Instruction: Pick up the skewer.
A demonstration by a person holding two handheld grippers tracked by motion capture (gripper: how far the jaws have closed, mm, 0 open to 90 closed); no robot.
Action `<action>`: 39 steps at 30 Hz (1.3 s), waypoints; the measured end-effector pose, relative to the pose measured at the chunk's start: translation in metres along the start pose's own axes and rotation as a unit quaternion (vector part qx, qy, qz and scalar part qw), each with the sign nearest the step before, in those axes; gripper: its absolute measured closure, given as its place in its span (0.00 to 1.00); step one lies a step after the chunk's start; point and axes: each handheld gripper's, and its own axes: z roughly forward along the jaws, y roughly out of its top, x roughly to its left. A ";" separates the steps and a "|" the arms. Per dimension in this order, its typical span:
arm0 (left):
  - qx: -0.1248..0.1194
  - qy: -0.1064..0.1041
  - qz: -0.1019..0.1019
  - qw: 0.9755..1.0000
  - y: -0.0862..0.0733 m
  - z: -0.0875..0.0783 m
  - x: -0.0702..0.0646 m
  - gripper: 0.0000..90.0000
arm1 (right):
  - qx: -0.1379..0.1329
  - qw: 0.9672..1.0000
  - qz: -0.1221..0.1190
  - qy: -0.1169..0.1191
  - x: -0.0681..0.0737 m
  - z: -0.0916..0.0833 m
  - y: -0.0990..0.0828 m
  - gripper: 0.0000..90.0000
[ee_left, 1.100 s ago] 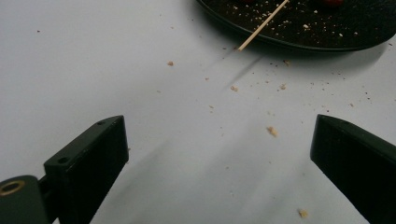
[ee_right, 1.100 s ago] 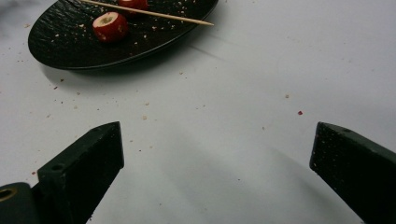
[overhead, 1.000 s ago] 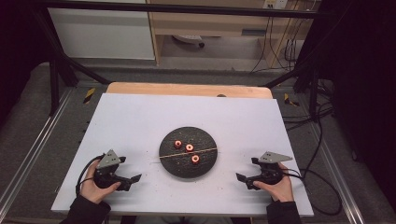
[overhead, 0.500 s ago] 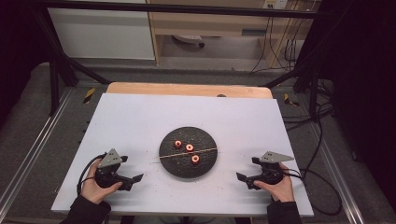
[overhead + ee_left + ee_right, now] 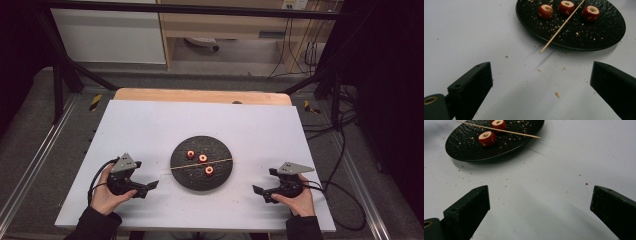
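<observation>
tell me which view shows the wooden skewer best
The left gripper view: the wooden skewer runs close and sharp across the black plate, its near tip jutting past the rim. The right gripper view shows it lying across the plate, one end cropped. The high view shows its whole length, but thin and small.

Black plate mid-table holds three cored red fruits (skewer across).

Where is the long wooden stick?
In the high view the wooden stick lies across the black plate at the table's middle, between the red fruit pieces, both ends poking past the rim.
</observation>
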 end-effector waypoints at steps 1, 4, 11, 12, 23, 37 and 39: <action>0.000 0.000 0.001 1.000 0.002 0.001 -0.001 0.05 | -0.001 1.000 0.001 0.000 0.000 0.000 0.000 0.04; -0.001 0.004 0.003 1.000 0.010 0.005 -0.004 0.07 | -0.001 1.000 0.003 0.000 0.001 0.000 0.000 0.04; 0.002 0.010 0.003 1.000 0.022 0.013 -0.008 0.18 | -0.001 1.000 0.003 0.001 0.001 -0.001 0.001 0.05; 0.005 0.010 0.008 1.000 0.025 0.016 -0.010 0.20 | 0.000 1.000 0.002 0.001 0.001 -0.001 0.001 0.05; 0.029 0.015 0.013 0.999 0.040 0.034 -0.019 0.48 | -0.001 1.000 0.002 0.001 0.000 -0.001 0.001 0.05; 0.028 0.019 -0.016 0.999 0.053 0.053 -0.021 0.80 | 0.000 1.000 -0.001 0.002 0.000 -0.001 0.000 0.05; 0.027 0.020 -0.017 0.999 0.053 0.055 -0.020 0.83 | 0.000 1.000 -0.001 0.002 0.000 0.000 0.000 0.05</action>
